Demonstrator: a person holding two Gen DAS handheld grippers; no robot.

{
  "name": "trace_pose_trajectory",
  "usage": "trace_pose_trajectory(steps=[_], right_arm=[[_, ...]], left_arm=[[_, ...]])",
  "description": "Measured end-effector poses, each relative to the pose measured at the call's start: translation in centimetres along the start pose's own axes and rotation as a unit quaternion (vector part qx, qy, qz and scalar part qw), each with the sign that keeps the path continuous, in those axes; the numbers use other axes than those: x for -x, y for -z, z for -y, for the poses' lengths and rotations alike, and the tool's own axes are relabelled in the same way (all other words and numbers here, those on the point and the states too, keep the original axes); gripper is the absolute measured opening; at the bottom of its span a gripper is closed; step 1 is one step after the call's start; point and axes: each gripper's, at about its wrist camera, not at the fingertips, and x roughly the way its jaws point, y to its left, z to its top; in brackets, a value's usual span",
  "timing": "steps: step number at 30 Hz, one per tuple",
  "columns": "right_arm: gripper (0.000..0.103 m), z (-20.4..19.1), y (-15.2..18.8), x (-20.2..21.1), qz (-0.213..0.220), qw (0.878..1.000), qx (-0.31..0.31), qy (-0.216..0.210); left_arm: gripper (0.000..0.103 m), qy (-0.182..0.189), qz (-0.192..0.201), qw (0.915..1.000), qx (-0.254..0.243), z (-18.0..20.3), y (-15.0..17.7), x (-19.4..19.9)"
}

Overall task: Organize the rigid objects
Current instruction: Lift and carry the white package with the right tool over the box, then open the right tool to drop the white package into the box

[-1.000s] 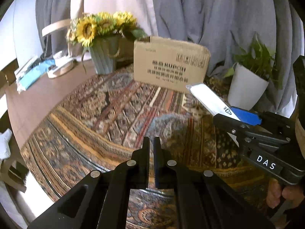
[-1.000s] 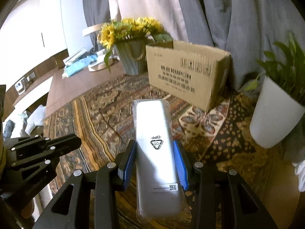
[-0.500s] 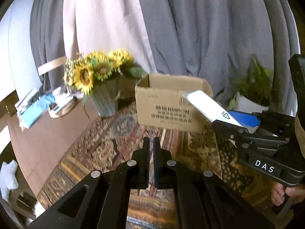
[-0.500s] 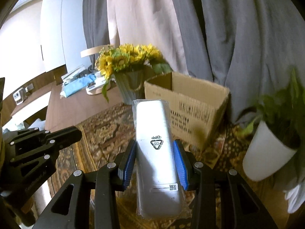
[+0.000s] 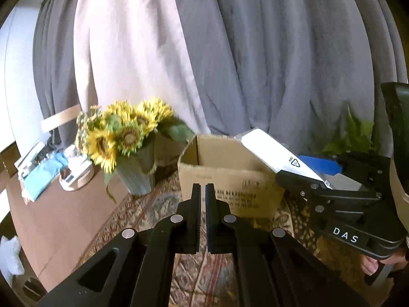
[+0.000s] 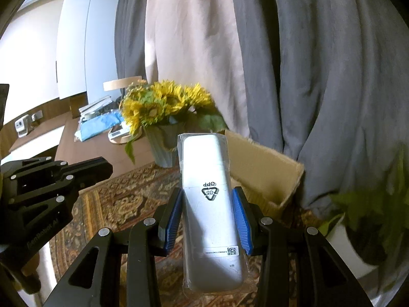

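My right gripper point(image 6: 208, 199) is shut on a white oblong device in a clear plastic wrapper point(image 6: 209, 204), its blue pads on both long sides. It holds it in the air, its far end in front of the open cardboard box point(image 6: 265, 176). In the left wrist view the same device point(image 5: 276, 153) pokes out of the right gripper point(image 5: 301, 171), its tip over the box point(image 5: 225, 176). My left gripper point(image 5: 202, 192) is shut and empty, raised in front of the box.
A grey vase of sunflowers point(image 5: 127, 138) stands left of the box on a patterned rug point(image 5: 153, 212). A white pot with a green plant point(image 6: 363, 235) stands at the right. Blue and white clutter point(image 5: 48, 168) lies on the brown tabletop at far left. Grey curtains hang behind.
Both grippers have risen and tilted up, so the box and flowers sit lower in view. The device's tip has come closer to the box opening. Both grips are unchanged.
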Motion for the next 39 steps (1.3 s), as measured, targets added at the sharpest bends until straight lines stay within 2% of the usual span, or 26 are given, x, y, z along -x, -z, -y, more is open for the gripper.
trace_pose_trajectory(steps=[10, 21, 25, 33, 39], right_arm=[[0.040, 1.7, -3.0, -3.1, 0.016, 0.999, 0.043, 0.004], [0.040, 3.5, -5.5, -6.9, 0.011, 0.996, 0.091, -0.009], [0.040, 4.3, -6.4, -9.1, -0.009, 0.994, 0.106, -0.017], [0.041, 4.8, -6.6, -14.4, -0.066, 0.986, 0.149, -0.021], [0.044, 5.2, -6.0, -16.8, -0.084, 0.985, 0.151, -0.010]], left_arm=[[0.004, -0.006, 0.003, 1.0000, -0.006, 0.1, -2.9, -4.0], [0.004, 0.002, -0.031, 0.9995, 0.009, -0.1, -4.5, -9.3], [0.004, 0.003, -0.049, 0.9987, 0.016, -0.4, -4.7, -11.3], [0.004, -0.018, -0.073, 0.9969, 0.021, -1.3, -4.2, -14.8], [0.004, -0.033, -0.089, 0.9952, 0.023, -2.1, -3.7, -16.4]])
